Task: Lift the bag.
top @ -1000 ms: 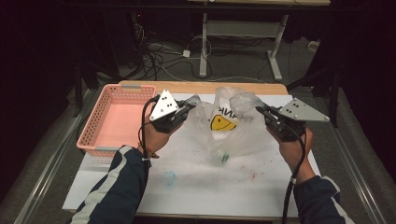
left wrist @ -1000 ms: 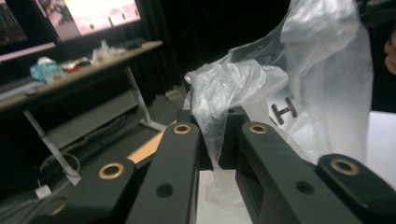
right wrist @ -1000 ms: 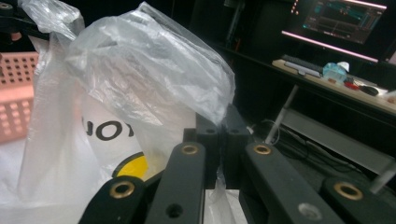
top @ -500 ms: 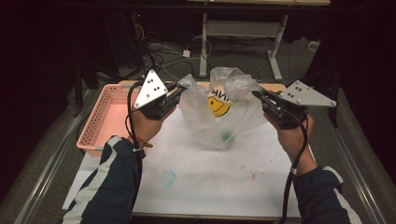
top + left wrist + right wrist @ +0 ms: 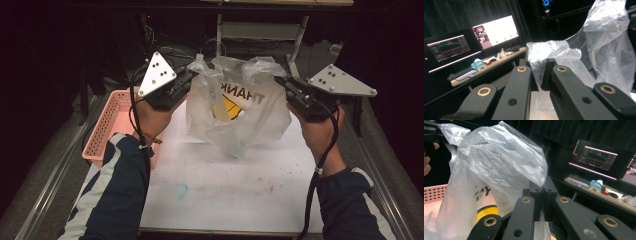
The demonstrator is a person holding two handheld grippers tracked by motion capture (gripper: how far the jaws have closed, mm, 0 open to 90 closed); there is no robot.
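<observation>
Near the left edge of the white table (image 5: pixel 210 190), a pink perforated plastic basket (image 5: pixel 107 125) sits untouched, partly behind the person's left forearm. Just right of it and raised well above the tabletop, the left gripper (image 5: pixel 186 82) pinches one handle loop of a thin, clear, crinkled plastic bag (image 5: pixel 240 117); in the left gripper view its black jaws are closed on a bunched twist of film (image 5: pixel 541 72). The bag hangs in the air between the two tools, over the far middle of the table, its sagging bottom clear of the surface, with a yellow smiley print and reversed dark lettering showing through the film. At the right, the right gripper (image 5: pixel 283 86) clamps the other handle, and in the right gripper view the film (image 5: pixel 506 165) billows up from between its closed jaws. The bag's mouth runs left to right between the grippers, roughly level, each hand equally near its own handle. Any next move likely turns on this span: drawing the grippers apart would open the mouth, and the flimsy film could slip or tear.
</observation>
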